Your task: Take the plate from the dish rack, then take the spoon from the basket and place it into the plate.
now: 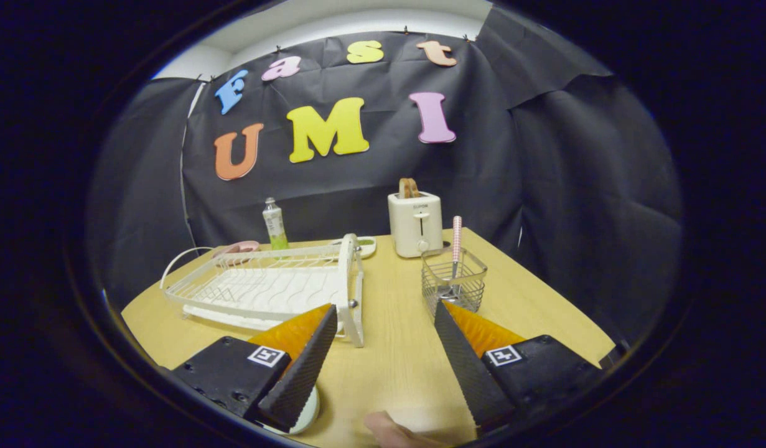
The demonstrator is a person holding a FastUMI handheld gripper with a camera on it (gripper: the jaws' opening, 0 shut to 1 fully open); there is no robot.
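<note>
Wooden table (395, 348): tool (383, 317) fingers apart, empty; spoon (455, 249) in basket (454, 283) just beyond.

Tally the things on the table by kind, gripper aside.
Dish rack: 1
Wire basket: 1
Spoon, standing in the basket: 1
Toaster: 1
Bottle: 1
Plate, by the open gripper's left finger: 1
Pink item behind the rack, kind unclear: 1
Total: 7

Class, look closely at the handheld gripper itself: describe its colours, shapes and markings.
The gripper has two tapered, wedge-shaped fingers with black ridged pads and orange ribbed backs. Each finger mounts on a black block with screw holes, and each block carries a small white square tag with a black pattern.
</note>
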